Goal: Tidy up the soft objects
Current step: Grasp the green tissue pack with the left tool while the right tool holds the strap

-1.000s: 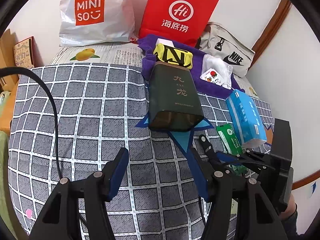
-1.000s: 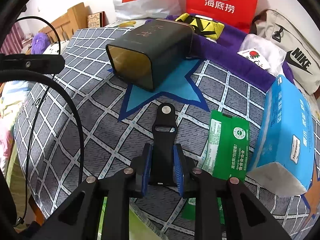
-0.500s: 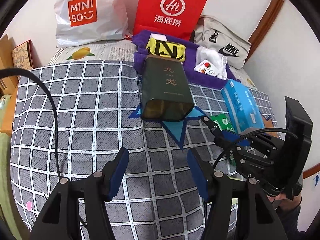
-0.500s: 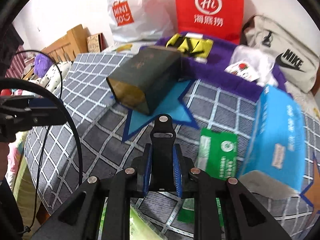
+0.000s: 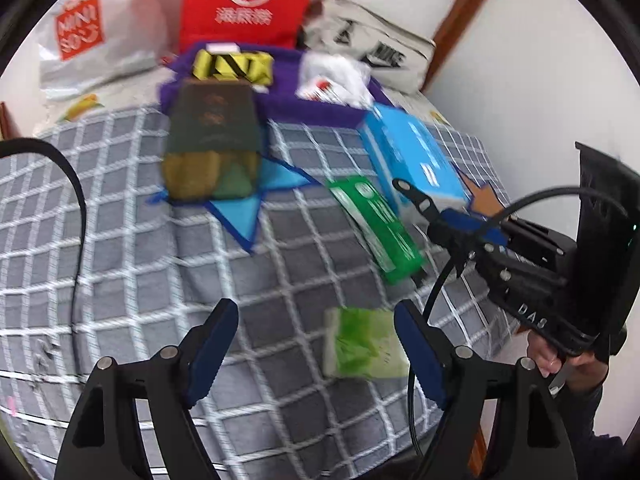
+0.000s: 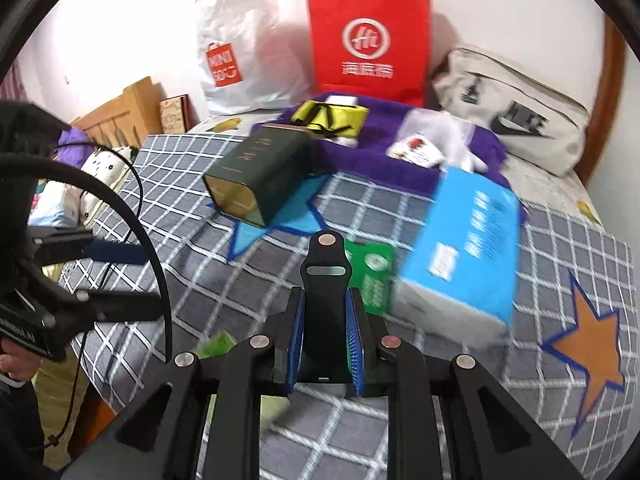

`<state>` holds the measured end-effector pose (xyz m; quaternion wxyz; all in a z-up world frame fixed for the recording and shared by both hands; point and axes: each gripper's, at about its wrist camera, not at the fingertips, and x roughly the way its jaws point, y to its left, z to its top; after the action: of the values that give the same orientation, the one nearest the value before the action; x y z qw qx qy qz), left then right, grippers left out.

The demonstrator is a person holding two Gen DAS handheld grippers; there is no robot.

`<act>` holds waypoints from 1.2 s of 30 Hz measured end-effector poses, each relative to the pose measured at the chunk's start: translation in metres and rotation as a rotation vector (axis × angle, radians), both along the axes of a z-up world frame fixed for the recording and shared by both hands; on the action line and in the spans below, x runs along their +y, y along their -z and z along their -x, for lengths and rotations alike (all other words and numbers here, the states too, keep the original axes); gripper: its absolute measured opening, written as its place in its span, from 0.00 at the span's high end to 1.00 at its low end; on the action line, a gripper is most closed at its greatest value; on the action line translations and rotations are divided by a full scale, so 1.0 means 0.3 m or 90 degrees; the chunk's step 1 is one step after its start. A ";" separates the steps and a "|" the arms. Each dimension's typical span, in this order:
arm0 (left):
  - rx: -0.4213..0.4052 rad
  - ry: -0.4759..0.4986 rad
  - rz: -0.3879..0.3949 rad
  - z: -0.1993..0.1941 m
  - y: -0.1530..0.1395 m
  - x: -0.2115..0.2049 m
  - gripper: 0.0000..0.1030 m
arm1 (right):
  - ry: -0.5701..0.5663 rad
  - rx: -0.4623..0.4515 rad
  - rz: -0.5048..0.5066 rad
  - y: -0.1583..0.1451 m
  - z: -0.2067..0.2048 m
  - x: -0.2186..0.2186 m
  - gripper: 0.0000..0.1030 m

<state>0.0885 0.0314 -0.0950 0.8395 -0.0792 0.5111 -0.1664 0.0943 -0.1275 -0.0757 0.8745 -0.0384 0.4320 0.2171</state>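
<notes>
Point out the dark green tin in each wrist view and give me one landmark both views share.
Left wrist view: the dark green tin lies upper left of centre, open end toward the camera, on a blue star.
Right wrist view: the tin lies left of centre, tilted, open end lower left.
Shared landmark: the red paper bag against the wall behind it.

Even, bright indoor light; no hard glare. Both views show fisheye bending and black vignette at the rims. Motion blur smears the blue box [image 6: 460, 248], green packet [image 5: 376, 228] and dark tin [image 5: 212, 140]. Around the tin, grid lines streak. Soft shadow falls behind the red bag [image 6: 368, 40].
</notes>
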 end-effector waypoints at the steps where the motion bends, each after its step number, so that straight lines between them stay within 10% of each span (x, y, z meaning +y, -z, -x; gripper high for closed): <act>1: 0.009 0.007 -0.001 0.005 0.019 -0.018 0.22 | 0.004 0.003 0.001 0.003 0.009 -0.014 0.80; 25: 0.047 0.111 -0.105 0.016 0.171 -0.260 0.16 | 0.073 0.043 -0.019 0.108 0.112 -0.227 0.80; 36: 0.027 0.092 -0.120 0.007 0.149 -0.227 0.31 | 0.062 0.058 -0.028 0.144 0.100 -0.232 0.80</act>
<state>0.0865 -0.0366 -0.1397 0.8180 0.0334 0.5468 -0.1756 0.0643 -0.1970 -0.1188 0.8642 0.0116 0.4678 0.1849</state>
